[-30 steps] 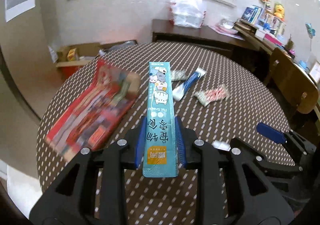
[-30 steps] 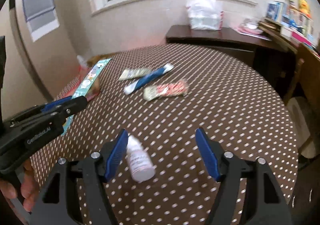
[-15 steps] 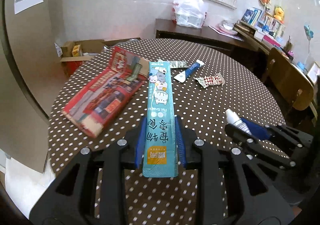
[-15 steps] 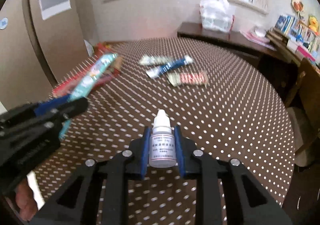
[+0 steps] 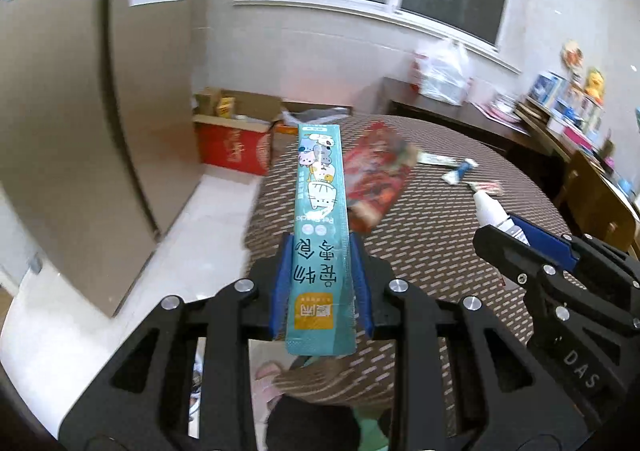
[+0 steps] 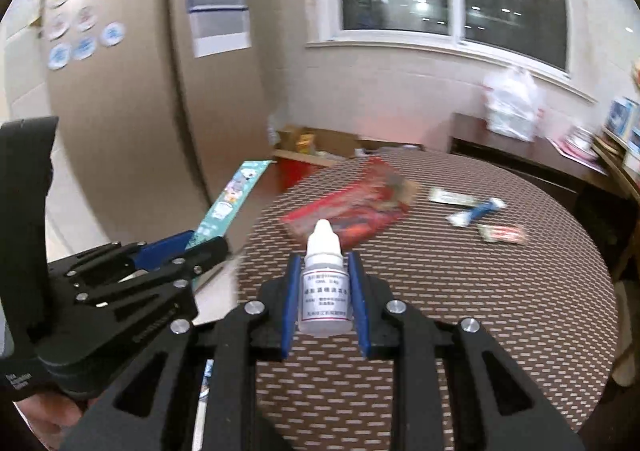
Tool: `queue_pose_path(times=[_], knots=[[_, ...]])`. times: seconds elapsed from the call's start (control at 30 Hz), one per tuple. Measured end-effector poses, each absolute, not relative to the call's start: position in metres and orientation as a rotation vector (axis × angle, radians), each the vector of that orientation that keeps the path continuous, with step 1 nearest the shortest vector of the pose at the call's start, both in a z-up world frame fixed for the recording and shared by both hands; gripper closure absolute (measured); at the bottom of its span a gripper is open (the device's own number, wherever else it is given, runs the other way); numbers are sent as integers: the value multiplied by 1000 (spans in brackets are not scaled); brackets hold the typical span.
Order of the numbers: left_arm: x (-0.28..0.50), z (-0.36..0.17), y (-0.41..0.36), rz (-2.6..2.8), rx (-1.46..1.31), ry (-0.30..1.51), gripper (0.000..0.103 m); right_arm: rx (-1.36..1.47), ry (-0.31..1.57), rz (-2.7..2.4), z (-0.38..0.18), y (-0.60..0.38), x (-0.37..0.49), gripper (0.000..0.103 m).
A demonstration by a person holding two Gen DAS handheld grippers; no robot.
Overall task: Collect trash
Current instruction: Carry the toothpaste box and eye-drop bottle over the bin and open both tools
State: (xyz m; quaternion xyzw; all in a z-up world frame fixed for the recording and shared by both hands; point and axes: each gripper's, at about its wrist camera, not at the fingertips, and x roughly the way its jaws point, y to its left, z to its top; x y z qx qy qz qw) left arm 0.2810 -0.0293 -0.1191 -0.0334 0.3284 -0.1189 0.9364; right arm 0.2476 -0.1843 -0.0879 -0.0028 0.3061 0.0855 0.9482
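My right hand-held gripper, open a second earlier, clamped the dropper bottle above the worktop, my left hand-held gripper gripped the teal sachet; both items awaited disposal.

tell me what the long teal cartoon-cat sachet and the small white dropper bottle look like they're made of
Long teal cartoon-cat sachet: probably thin plastic film, flat, printed, with a slight sheen and sealed ends. Small white dropper bottle: looks like translucent, matte plastic with a white cap and a paper-like label; the blur leaves the label's material open.
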Motion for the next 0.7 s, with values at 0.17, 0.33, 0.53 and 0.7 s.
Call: queue_pose_path(times=[0.17, 0.33, 0.53, 0.7], knots=[[273, -136, 26, -152, -93, 701, 75, -30, 647, 290, -99, -122, 248, 79], [271, -158, 78, -60, -129, 741, 75, -47, 676, 393, -116, -68, 256, 79], [273, -194, 143, 54, -176, 823, 75, -101, 717, 503, -143, 4, 265, 79], [279, -224, 191, 139, -217, 890, 75, -126, 715, 551, -163, 48, 273, 79]])
